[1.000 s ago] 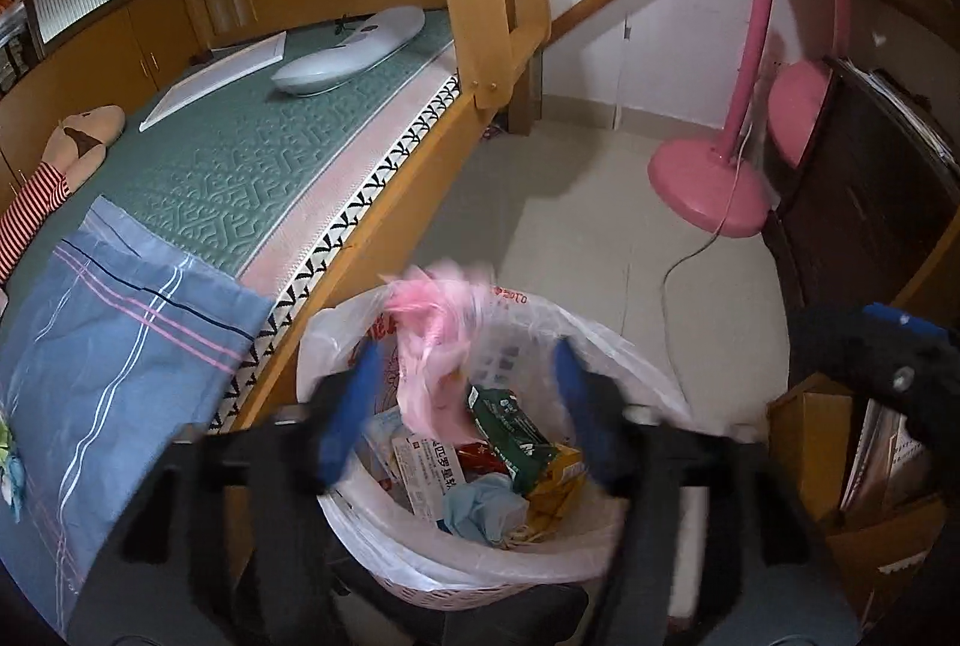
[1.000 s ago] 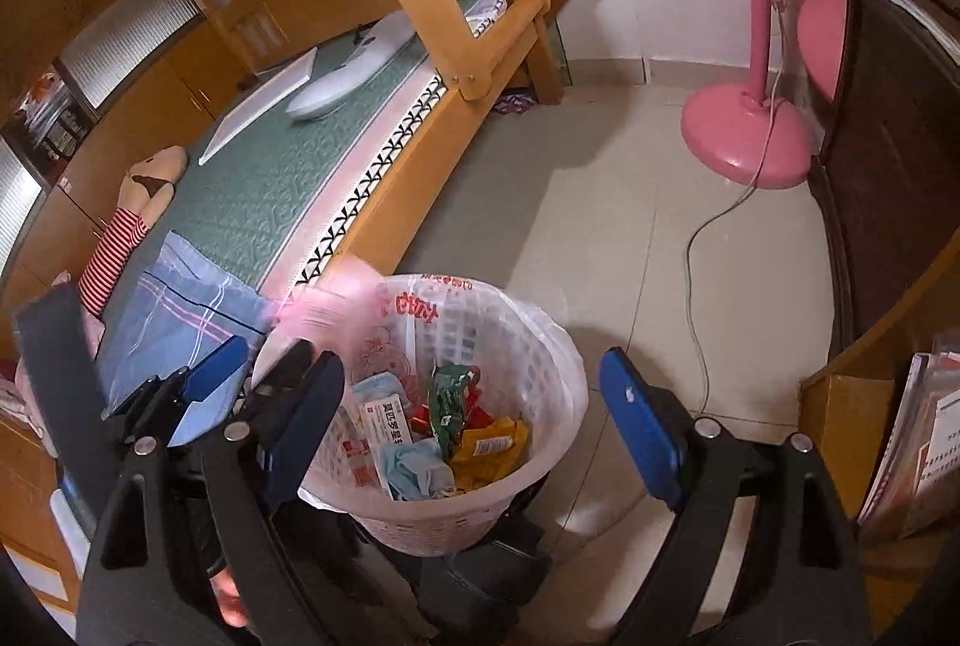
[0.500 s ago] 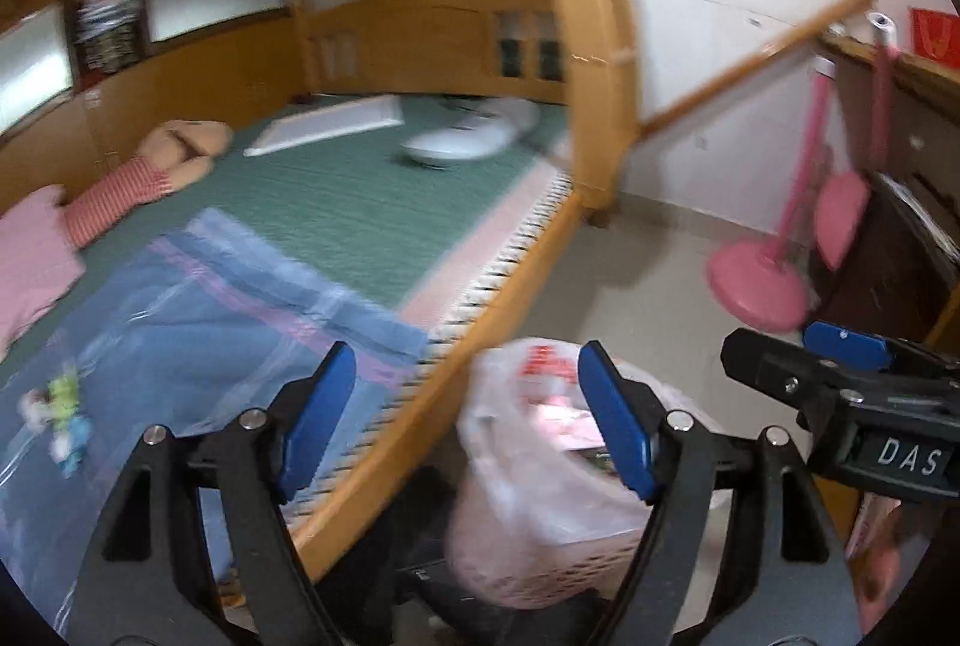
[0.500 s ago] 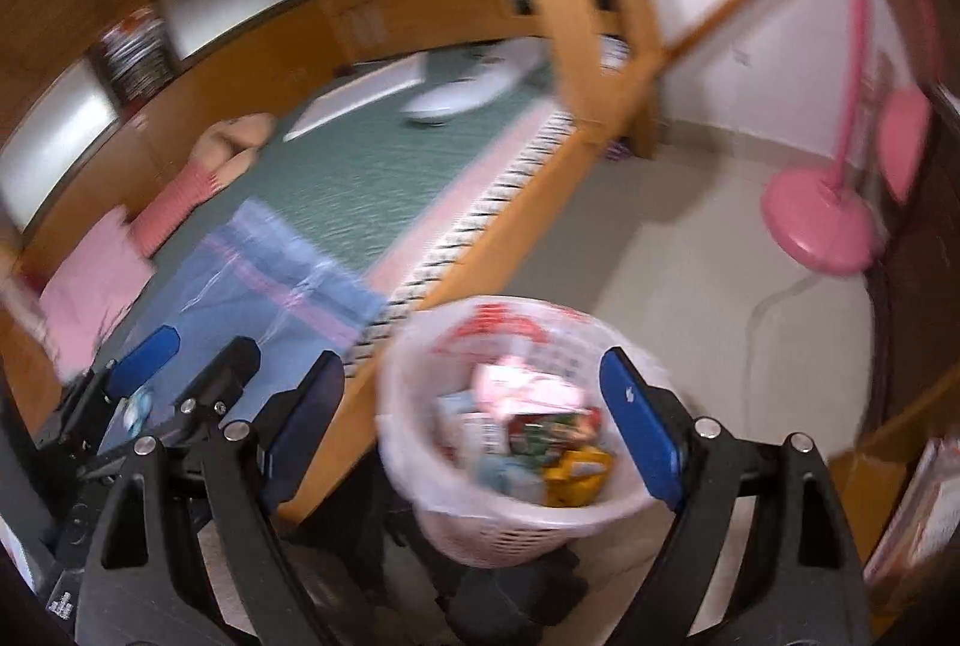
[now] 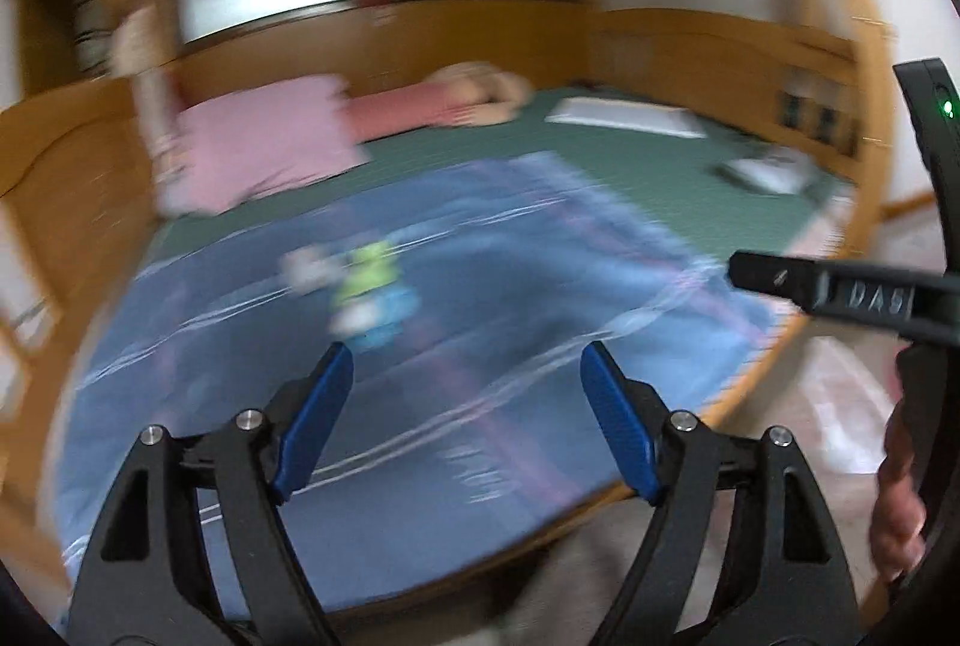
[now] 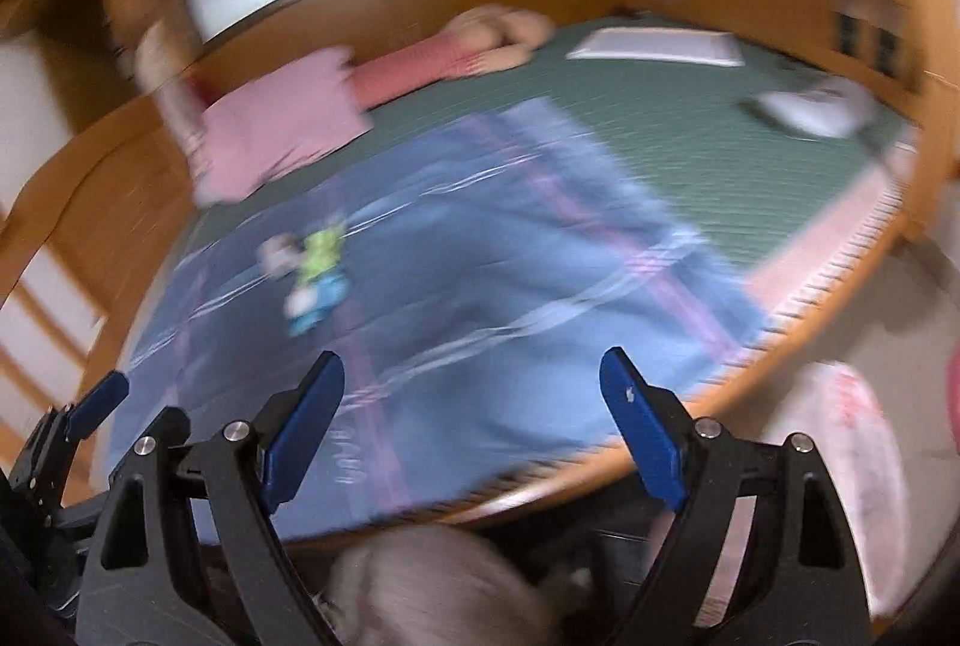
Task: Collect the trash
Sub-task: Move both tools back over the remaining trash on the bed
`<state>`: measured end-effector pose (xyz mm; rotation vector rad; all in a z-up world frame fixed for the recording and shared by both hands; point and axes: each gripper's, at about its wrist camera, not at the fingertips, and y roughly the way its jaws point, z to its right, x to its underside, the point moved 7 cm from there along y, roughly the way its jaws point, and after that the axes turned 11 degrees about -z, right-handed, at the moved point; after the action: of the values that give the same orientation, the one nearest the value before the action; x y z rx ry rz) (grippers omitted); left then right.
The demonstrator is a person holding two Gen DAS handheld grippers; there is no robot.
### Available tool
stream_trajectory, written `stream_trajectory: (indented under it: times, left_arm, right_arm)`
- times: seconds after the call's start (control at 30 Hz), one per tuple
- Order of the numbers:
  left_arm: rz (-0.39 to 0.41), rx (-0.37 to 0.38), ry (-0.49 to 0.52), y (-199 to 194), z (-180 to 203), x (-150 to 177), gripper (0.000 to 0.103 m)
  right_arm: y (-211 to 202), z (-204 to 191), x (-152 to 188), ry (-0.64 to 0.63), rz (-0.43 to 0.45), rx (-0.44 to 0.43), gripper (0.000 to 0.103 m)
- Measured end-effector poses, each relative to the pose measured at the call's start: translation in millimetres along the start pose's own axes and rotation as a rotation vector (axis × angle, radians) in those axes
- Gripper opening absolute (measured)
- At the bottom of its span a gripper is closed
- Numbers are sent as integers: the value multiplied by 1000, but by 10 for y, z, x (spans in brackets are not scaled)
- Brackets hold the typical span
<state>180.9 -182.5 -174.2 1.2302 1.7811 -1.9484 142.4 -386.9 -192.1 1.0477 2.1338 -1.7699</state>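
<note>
Small pieces of trash (image 5: 369, 295), green, blue and white wrappers, lie blurred on the blue striped blanket (image 5: 510, 286) on the bed. My left gripper (image 5: 465, 388) hovers over the blanket's near part, open with nothing between its blue pads; the wrappers are ahead and slightly left. My right gripper (image 6: 471, 394) is also open and empty above the same blanket, with the wrappers (image 6: 315, 280) ahead to its left. One blue finger of the left gripper (image 6: 96, 403) shows at the lower left. The lined trash basket (image 6: 840, 442) stands on the floor at the right.
On the green mat (image 5: 600, 166) lie a pink pillow (image 5: 264, 147), a striped doll (image 5: 456, 102), a white sheet (image 5: 624, 117) and a white device (image 5: 768, 169). A wooden bed rail (image 6: 780, 388) curves along the near side. A hand (image 5: 900, 496) holds the right gripper's body (image 5: 864, 295).
Both views have swung left, from over the trash basket to over the bed. A pink piece between the left jaws a second ago is gone, and the left jaws stand wider.
</note>
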Motion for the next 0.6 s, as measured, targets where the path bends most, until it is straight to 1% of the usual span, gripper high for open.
stream_trajectory:
  times: [0.07, 0.17, 0.3, 0.43, 0.53, 0.6]
  left_arm:
    - [-32, -62, -52, 74, -386, 116, 79]
    - [-82, -154, -143, 176, -923, 274, 79]
    - [-116, -233, -259, 242, -1453, 387, 79]
    - [-135, -286, -343, 310, -1817, 427, 79]
    - [-150, -293, -383, 403, -1986, 435, 79]
    - [-159, -300, -396, 480, -2101, 449, 79]
  right_arm:
    - [310, -349, -50, -47, -49, -35, 86]
    - [669, -719, -58, -96, -112, -68, 86]
    - [979, -1049, -29, -141, -173, -76, 86]
    - [1175, -1271, -56, -160, -191, -52, 86]
    - [1373, -1340, -140, -117, -208, -50, 86]
    - [1581, -1358, -231, -76, -234, -47, 86]
